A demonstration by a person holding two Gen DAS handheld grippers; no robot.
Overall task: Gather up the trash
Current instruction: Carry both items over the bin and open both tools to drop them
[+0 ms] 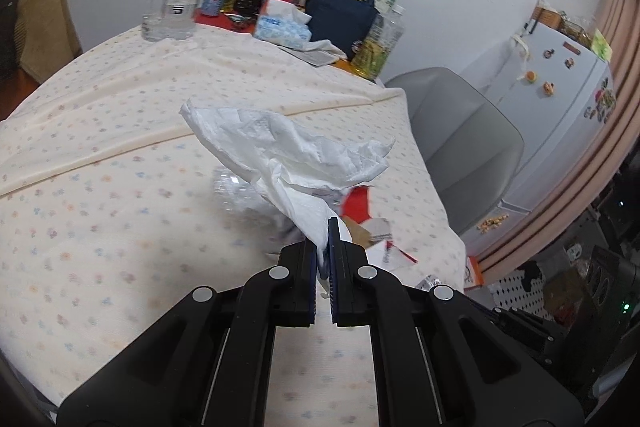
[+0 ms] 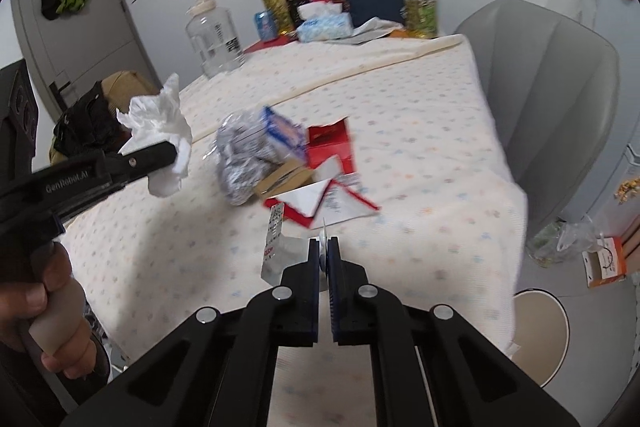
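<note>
Tissue pinched in left gripper fingers, right gripper fingers pinching wrapper edge

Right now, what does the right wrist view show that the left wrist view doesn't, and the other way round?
Only the right wrist view: a grey door, a hand holding the left hand-held gripper, and the right hand-held gripper shut on a thin pale scrap.

Only the left wrist view: the white fridge with magnets.

Both: the crumpled tissue clamped in the left one, the trash pile on the tablecloth, and the grey chair.
</note>
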